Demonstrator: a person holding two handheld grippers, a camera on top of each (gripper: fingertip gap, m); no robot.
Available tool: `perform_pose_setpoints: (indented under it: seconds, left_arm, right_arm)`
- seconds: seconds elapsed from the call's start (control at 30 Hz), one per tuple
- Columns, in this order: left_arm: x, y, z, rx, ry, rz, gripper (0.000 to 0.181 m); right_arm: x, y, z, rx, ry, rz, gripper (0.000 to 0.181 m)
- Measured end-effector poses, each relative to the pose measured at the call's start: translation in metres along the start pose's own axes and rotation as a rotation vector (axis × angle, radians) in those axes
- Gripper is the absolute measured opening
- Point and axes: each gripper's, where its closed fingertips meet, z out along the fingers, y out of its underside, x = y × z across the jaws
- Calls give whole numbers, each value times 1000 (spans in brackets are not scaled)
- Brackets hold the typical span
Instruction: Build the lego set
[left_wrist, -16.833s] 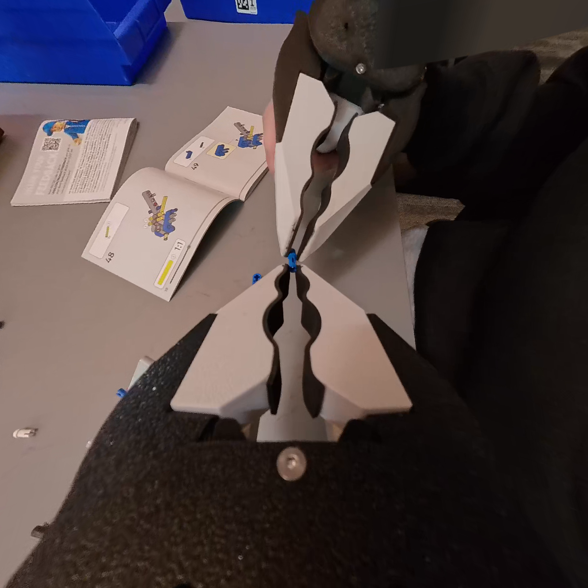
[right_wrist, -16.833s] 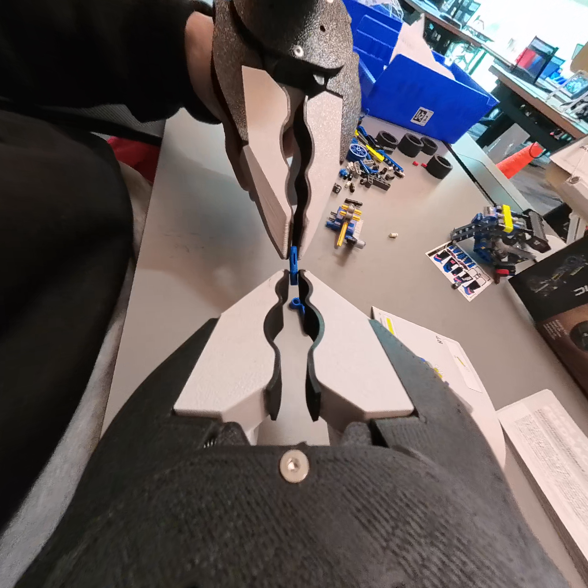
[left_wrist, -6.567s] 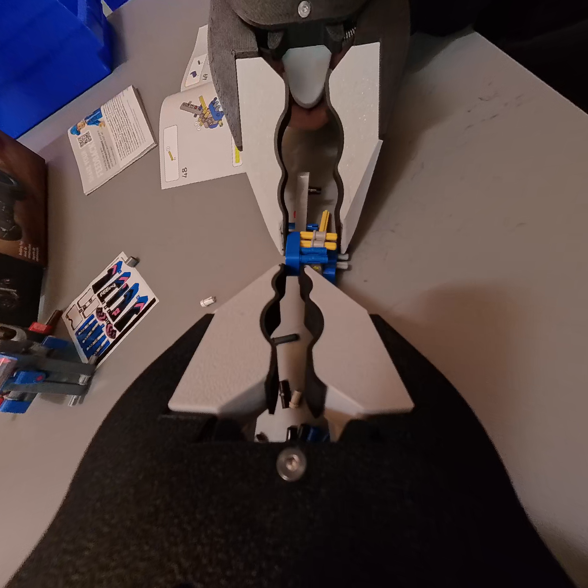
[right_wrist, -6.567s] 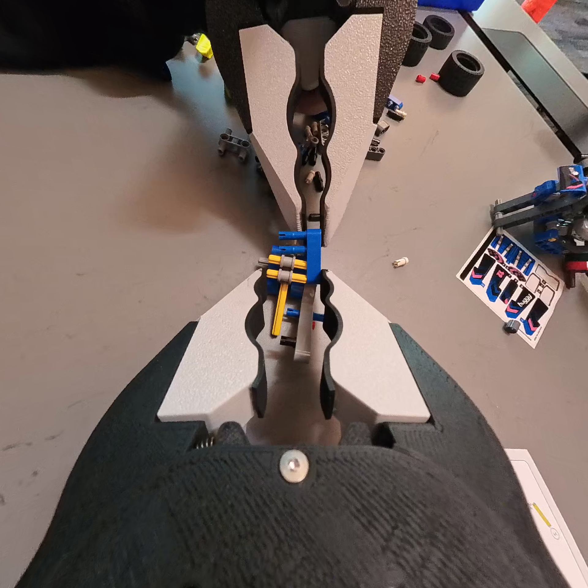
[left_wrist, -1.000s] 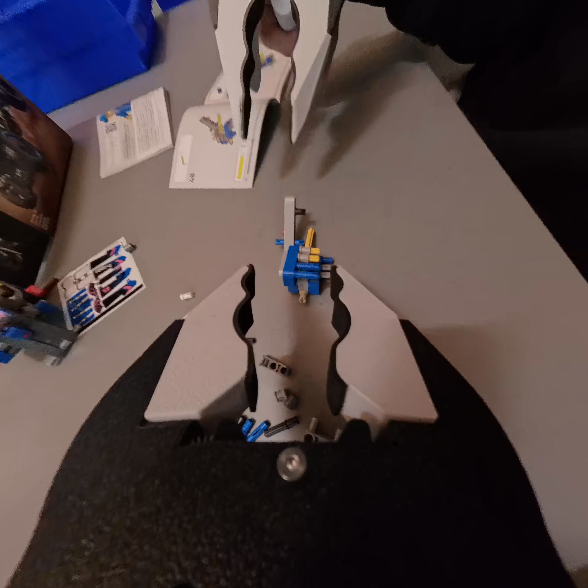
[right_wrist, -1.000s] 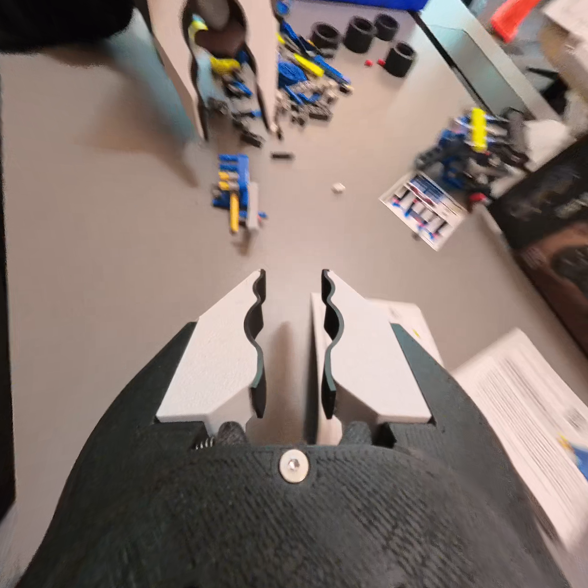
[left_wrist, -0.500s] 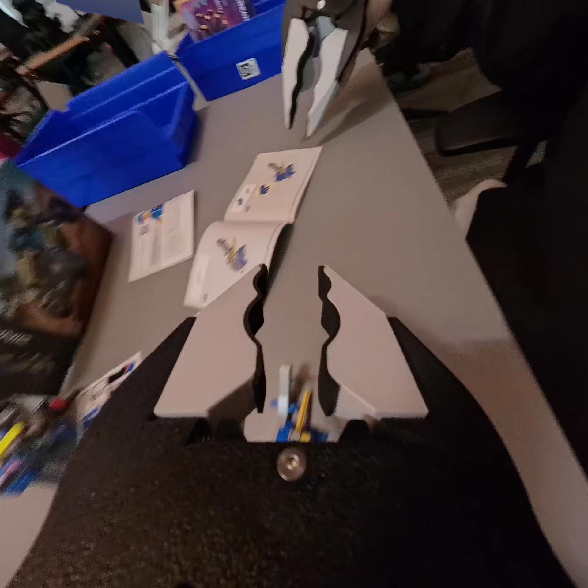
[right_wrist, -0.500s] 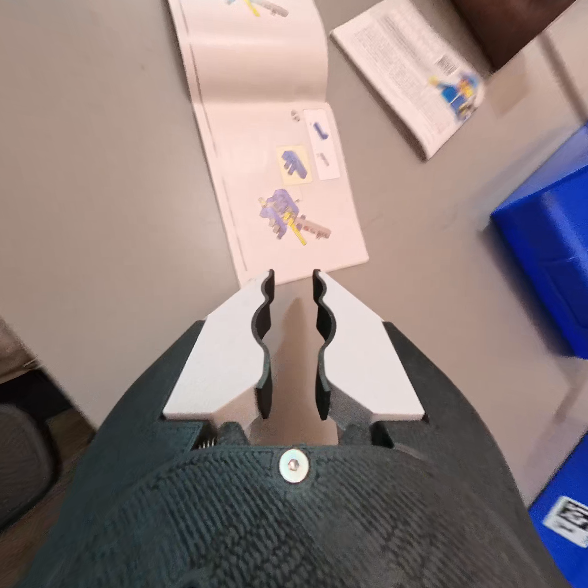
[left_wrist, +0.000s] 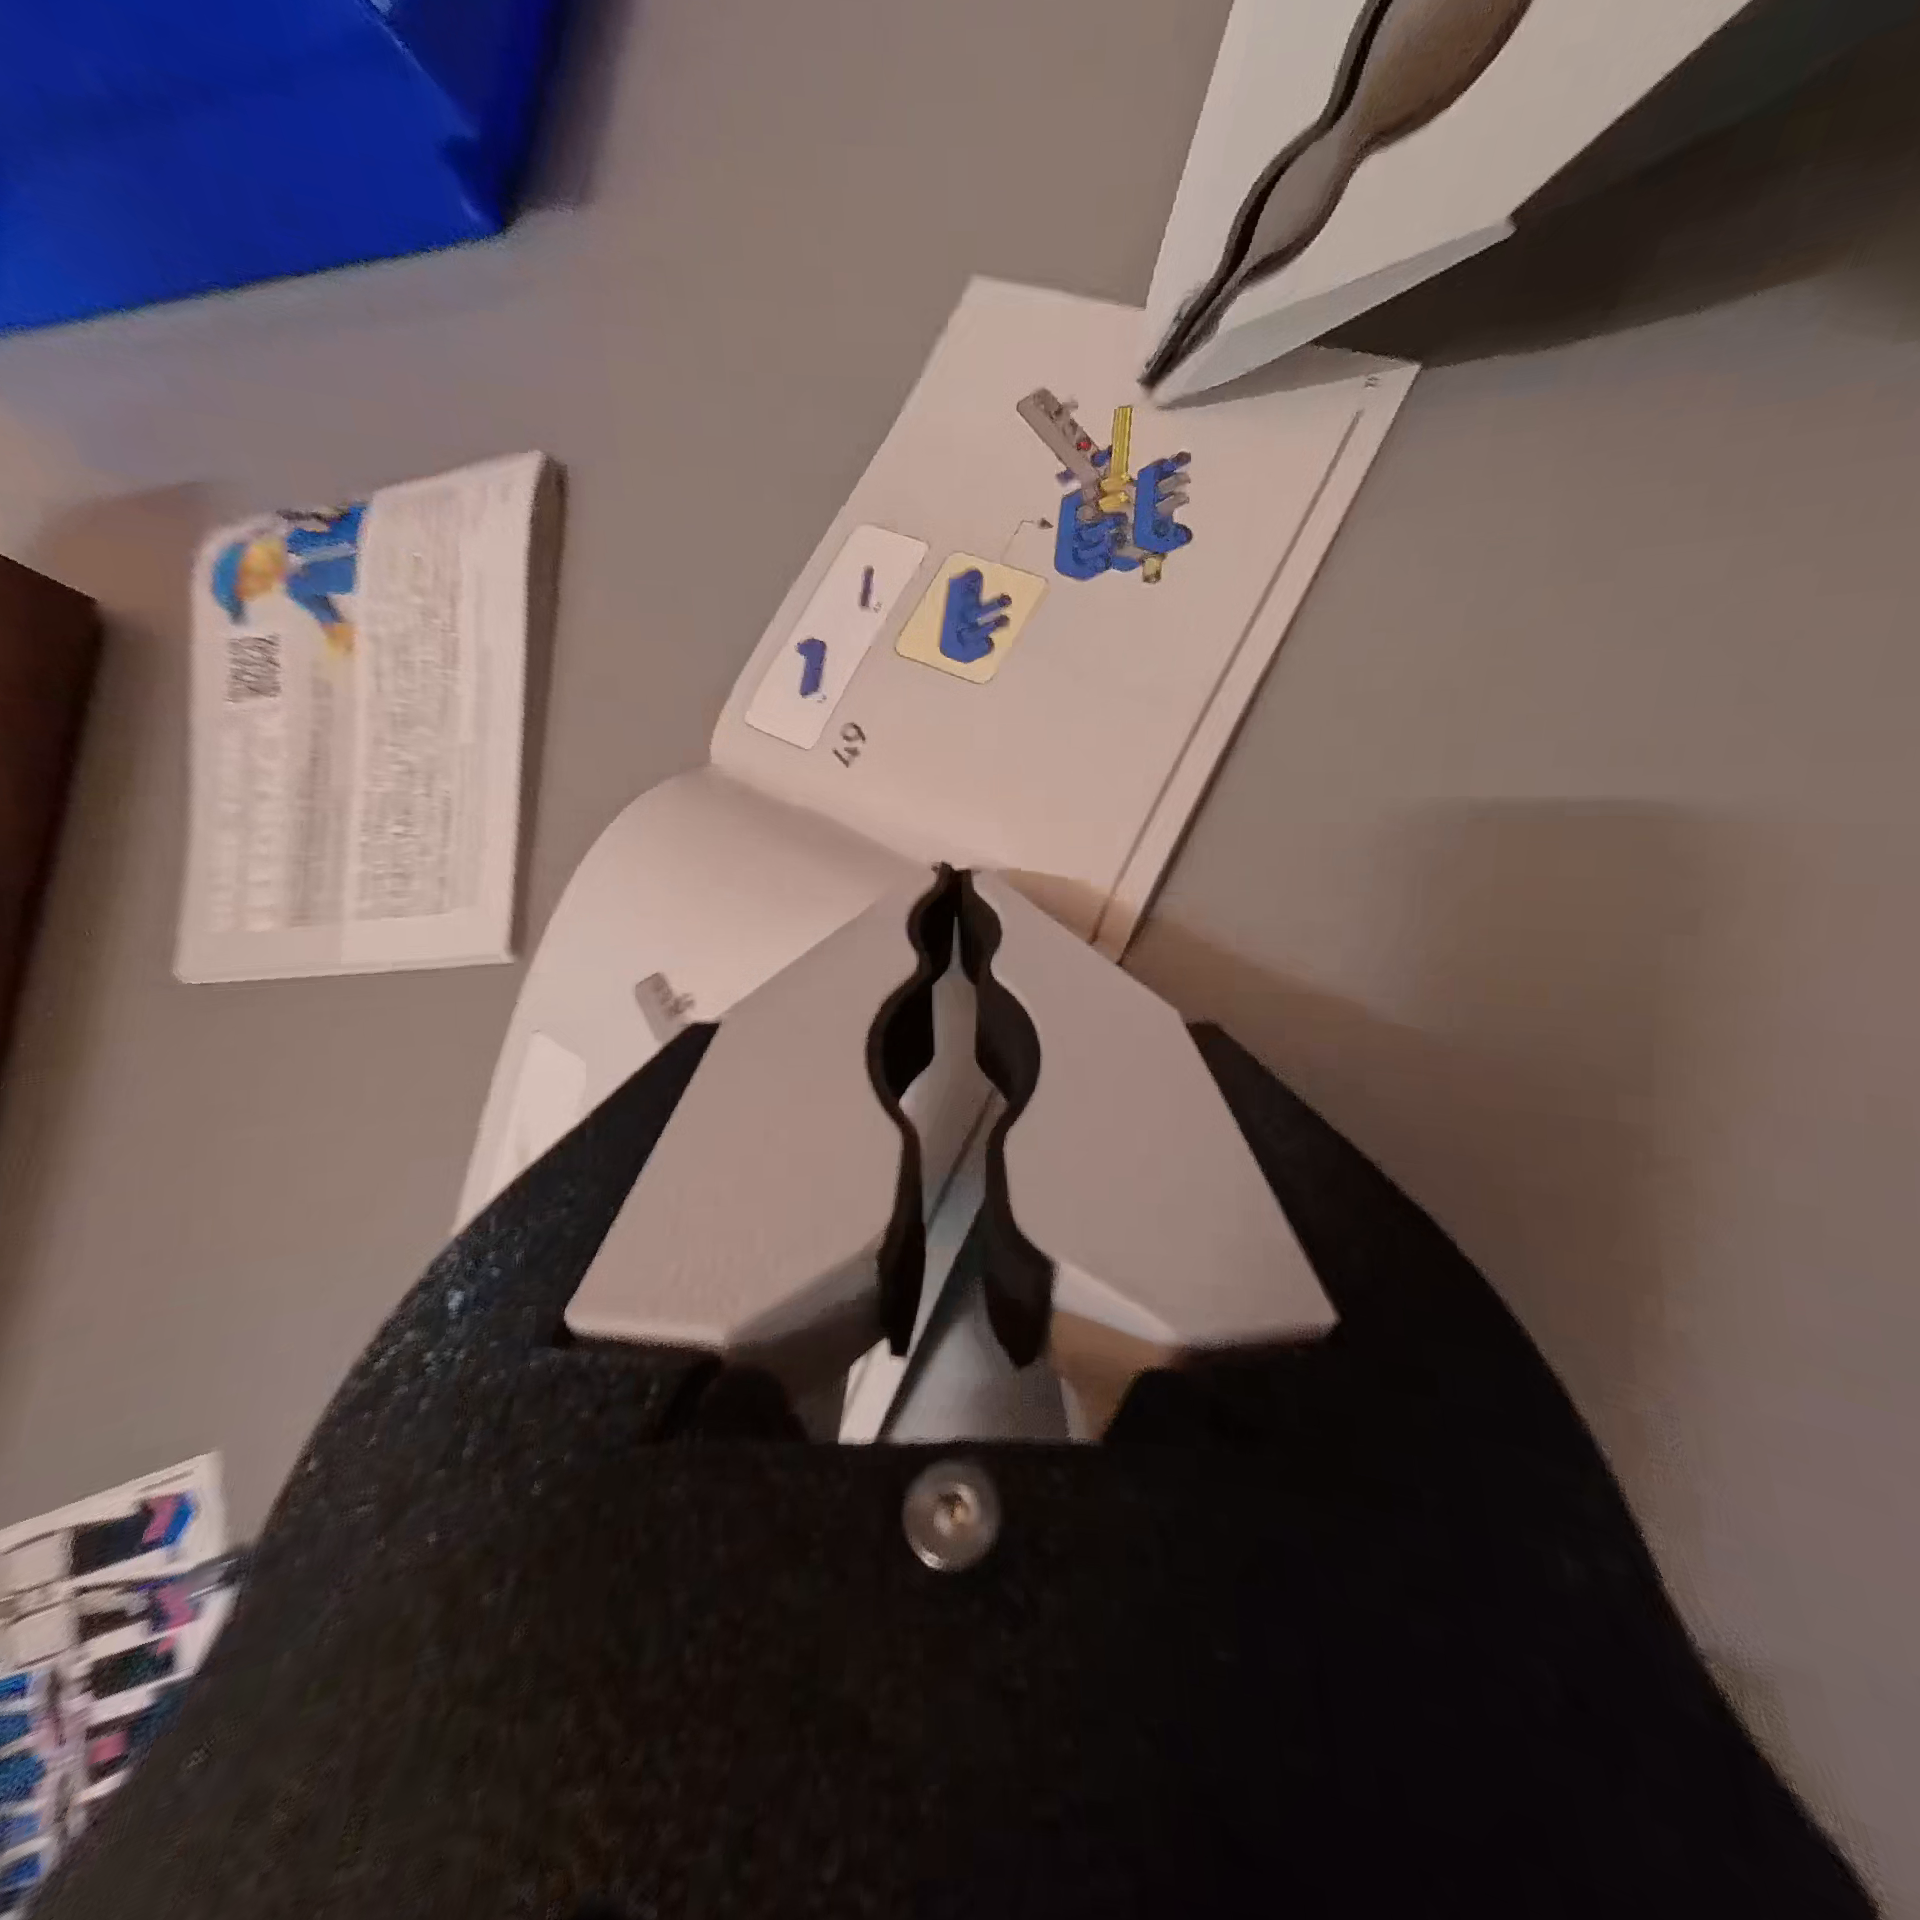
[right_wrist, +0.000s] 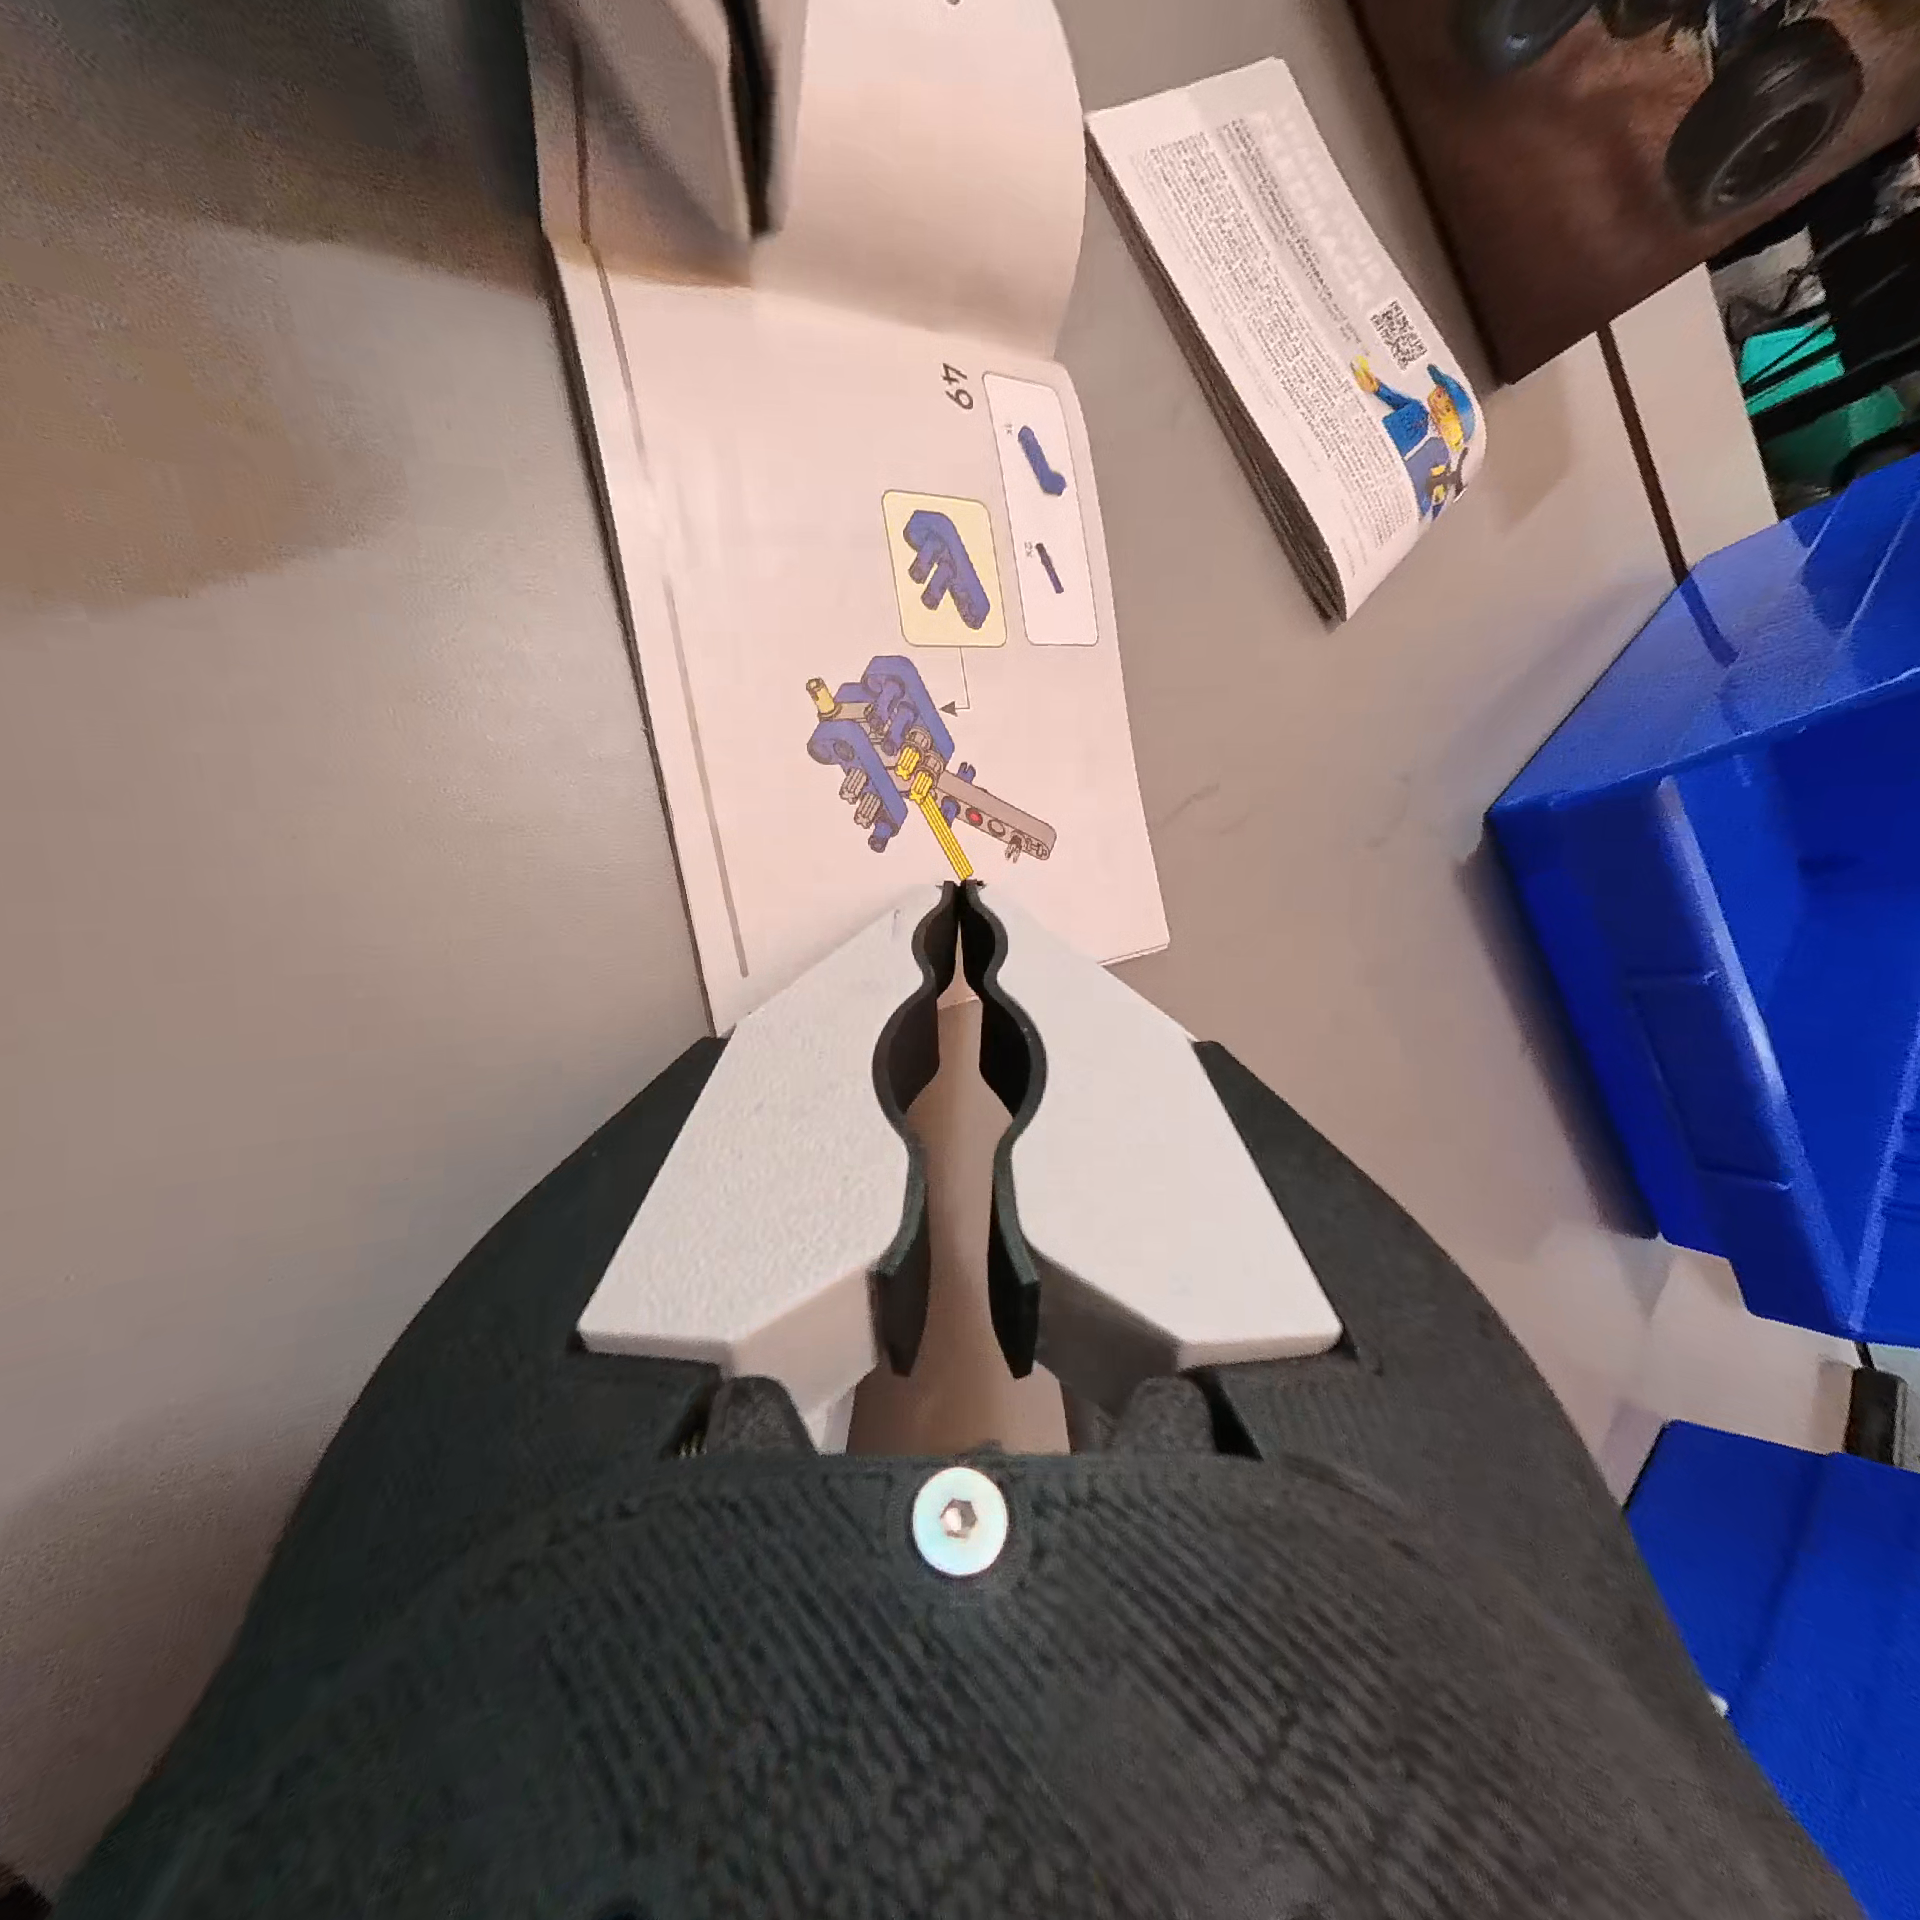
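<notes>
The open instruction booklet lies on the grey table, showing a drawing of a blue, yellow and grey assembly. My left gripper is shut, its tips over the booklet's centre fold, with nothing visible between them. My right gripper is shut, its tips at the near edge of the booklet's right page. It also shows in the left wrist view, touching that page's far edge. The left gripper shows blurred at the top of the right wrist view, over the other page. No lego parts are in view.
A folded leaflet lies beside the booklet, also in the right wrist view. Blue bins stand along the table's side, one also in the left wrist view. A dark set box and a sticker sheet lie nearby. The grippers' ends are close to 12 cm from one another.
Both grippers have gone from open to shut and have come down onto the booklet. The blue and yellow assembly, let go earlier, is out of view.
</notes>
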Motion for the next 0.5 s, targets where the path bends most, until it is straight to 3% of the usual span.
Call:
perform_pose_setpoints:
  seconds: [0.43, 0.5]
  left_arm:
    - [0, 4, 6, 37, -12, -72, 0]
    - [1, -6, 1, 88, -19, -61, 8]
  right_arm:
    - [-15, -16, 1, 56, -48, -20, 0]
    - [-15, -15, 1, 70, -58, 1, 0]
